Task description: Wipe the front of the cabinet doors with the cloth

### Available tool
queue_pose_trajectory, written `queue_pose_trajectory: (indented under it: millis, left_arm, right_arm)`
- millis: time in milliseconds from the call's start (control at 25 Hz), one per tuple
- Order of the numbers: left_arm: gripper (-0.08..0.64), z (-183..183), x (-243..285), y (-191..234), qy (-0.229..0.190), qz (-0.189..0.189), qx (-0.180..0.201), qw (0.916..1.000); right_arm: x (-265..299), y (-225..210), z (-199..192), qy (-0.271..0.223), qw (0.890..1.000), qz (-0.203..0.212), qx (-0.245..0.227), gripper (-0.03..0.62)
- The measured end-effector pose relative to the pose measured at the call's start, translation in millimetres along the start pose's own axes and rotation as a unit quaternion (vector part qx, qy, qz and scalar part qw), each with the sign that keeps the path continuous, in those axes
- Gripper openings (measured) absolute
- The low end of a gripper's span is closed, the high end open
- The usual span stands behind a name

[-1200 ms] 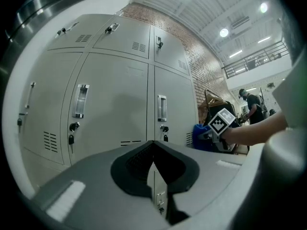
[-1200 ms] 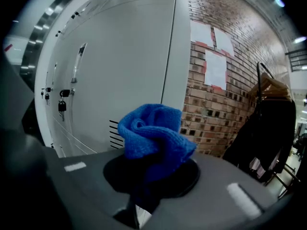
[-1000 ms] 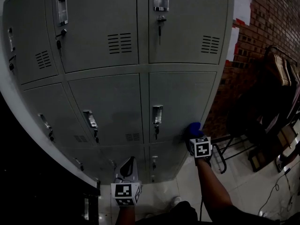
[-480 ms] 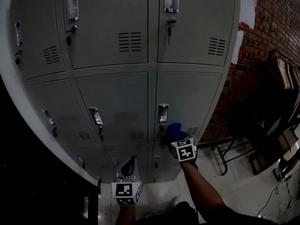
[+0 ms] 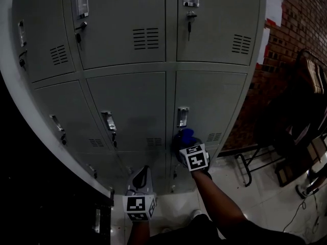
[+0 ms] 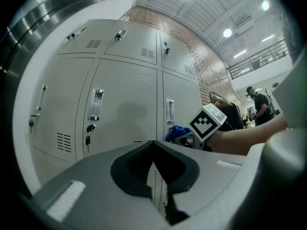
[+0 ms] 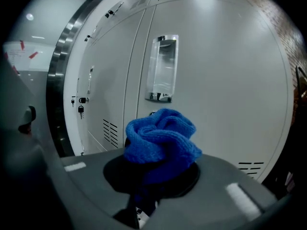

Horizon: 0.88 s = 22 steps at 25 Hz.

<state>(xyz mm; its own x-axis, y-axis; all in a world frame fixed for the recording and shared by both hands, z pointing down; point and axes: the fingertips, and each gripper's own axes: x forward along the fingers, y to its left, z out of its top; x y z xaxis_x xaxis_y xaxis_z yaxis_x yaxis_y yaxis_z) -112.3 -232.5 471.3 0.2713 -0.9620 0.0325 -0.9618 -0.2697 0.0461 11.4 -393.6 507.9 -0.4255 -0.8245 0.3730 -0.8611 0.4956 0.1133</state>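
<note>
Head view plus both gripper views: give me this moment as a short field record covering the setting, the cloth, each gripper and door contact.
setting: grey locker cabinet, brick wall to its right
cloth: blue cloth, bunched, in front of the middle-row right door, just below its handle
right gripper: shut on the blue cloth
left gripper: shut, nothing between its jaws, low in the head view
contact: whether the cloth touches the door cannot be told
</note>
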Motion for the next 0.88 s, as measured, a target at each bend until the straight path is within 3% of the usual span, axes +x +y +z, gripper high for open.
queue_pose_trajectory:
  millis: [480,880]
  left_arm:
    - [0.014,-3,8,-9,0.006,-0.009,0.0,0.9999]
    - [0.014,2,33,-36,0.006,-0.041,0.007,0.9991]
  right_arm:
    - [-18,-2,-14,-0.012,1.0,0.009,-0.006,0.061]
    - [-77,-5,-29,-0.054,0.998,0.018,0.031,0.061]
